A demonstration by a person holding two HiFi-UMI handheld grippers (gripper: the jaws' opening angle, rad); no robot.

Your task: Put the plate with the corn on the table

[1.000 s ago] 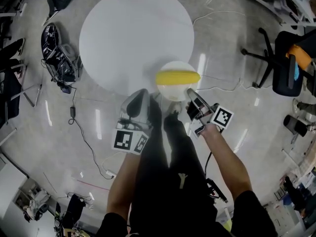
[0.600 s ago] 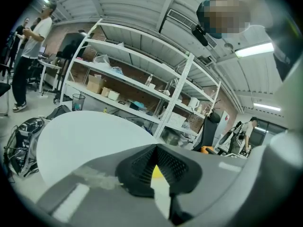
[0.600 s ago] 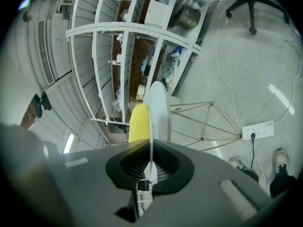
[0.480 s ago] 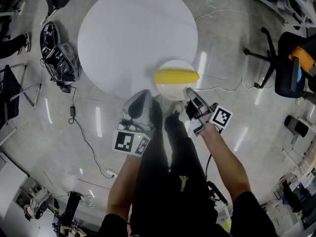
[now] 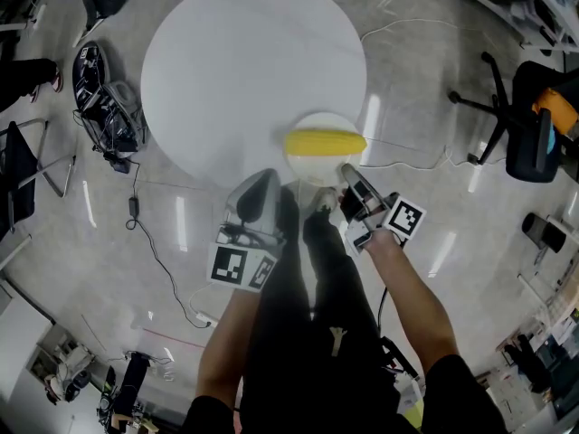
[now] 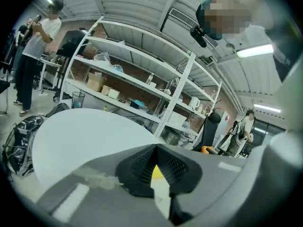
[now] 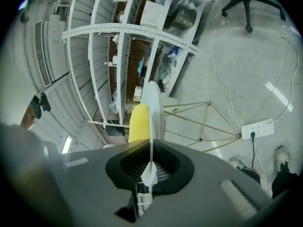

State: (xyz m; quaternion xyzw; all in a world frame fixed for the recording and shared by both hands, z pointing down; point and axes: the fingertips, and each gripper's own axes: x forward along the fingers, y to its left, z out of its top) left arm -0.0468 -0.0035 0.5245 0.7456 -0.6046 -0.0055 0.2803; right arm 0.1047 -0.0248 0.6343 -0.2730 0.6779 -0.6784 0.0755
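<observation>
While we looked steeply down, we counted one round white table (image 5: 244,70), one white plate (image 5: 318,167) and one yellow corn cob (image 5: 326,141) lying across that plate. We also counted two grippers, each carrying one marker cube.

The right gripper (image 5: 347,172) had its jaws clamped on the plate's near rim; in its own view the rim ran edge-on as a thin white line between the pads, with the cob lying on one face of the plate. The plate sat at the table's near edge, its far part overlapping the tabletop and its near part over the floor. Whether it touched the tabletop we could not tell.

The left gripper (image 5: 265,179) sat just beside the plate's near left rim. Its jaws were almost together, leaving only a narrow slit through which a bit of yellow cob and white plate showed.

Around the table we saw one black office chair (image 5: 529,120) well to the right, a dark heap of gear (image 5: 104,98) by the table's left side, and a thin cable (image 5: 154,242) trailing over the grey floor. One power strip (image 7: 258,126) lay on the floor. White shelving (image 6: 142,84) stood behind the table, and a person (image 6: 35,51) stood beside it at the far left.
</observation>
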